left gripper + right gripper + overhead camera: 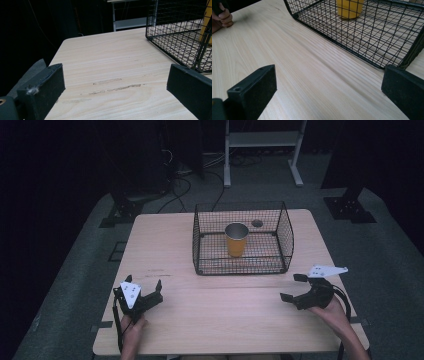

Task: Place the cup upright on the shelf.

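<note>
Wooden table bearing one wire basket with a yellow cup upright inside; left gripper and right gripper near the front edge, jaws wide apart, holding nothing.

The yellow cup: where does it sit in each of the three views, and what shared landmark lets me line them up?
High view: the yellow cup stands upright inside the wire basket, centre of the picture.
Left gripper view: a yellow sliver at the right edge, behind the mesh.
Right gripper view: its lower part at top centre, inside the basket.
Shared landmark: the wire basket.
</note>
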Demonstrator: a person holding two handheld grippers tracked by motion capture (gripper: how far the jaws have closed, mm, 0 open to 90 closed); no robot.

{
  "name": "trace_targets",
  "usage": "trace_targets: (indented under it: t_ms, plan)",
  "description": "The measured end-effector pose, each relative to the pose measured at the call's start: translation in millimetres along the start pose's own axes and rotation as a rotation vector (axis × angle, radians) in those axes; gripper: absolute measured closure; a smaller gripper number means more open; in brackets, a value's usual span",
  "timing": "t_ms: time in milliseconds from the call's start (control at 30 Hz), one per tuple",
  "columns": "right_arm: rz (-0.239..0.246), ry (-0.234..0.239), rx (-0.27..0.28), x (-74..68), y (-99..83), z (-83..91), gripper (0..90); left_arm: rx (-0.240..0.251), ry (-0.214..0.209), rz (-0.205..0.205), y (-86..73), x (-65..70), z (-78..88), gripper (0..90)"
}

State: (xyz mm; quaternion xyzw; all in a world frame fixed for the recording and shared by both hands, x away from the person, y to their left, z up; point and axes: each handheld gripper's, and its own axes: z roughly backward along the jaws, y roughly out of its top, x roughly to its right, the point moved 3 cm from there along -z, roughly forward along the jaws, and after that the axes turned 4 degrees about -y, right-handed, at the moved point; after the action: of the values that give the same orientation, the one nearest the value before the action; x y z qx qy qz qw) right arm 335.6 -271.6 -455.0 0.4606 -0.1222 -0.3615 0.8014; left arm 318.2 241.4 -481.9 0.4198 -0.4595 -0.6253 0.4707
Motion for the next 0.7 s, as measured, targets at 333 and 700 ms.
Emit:
trace_targets:
  t_ms: [333, 700]
  plan:
    - [-0.021, -0.014, 0.02, 3.1, -11.2, 10.7, 0.0, 0.0, 0.0, -0.001, 0.0, 0.0, -0.1, 0.8]
    - [-0.047, -0.034, 0.047, 1.6, -27.4, 20.6, 0.0, -0.002, 0.004, 0.0, 0.0, 0.0, -0.3, 0.8]
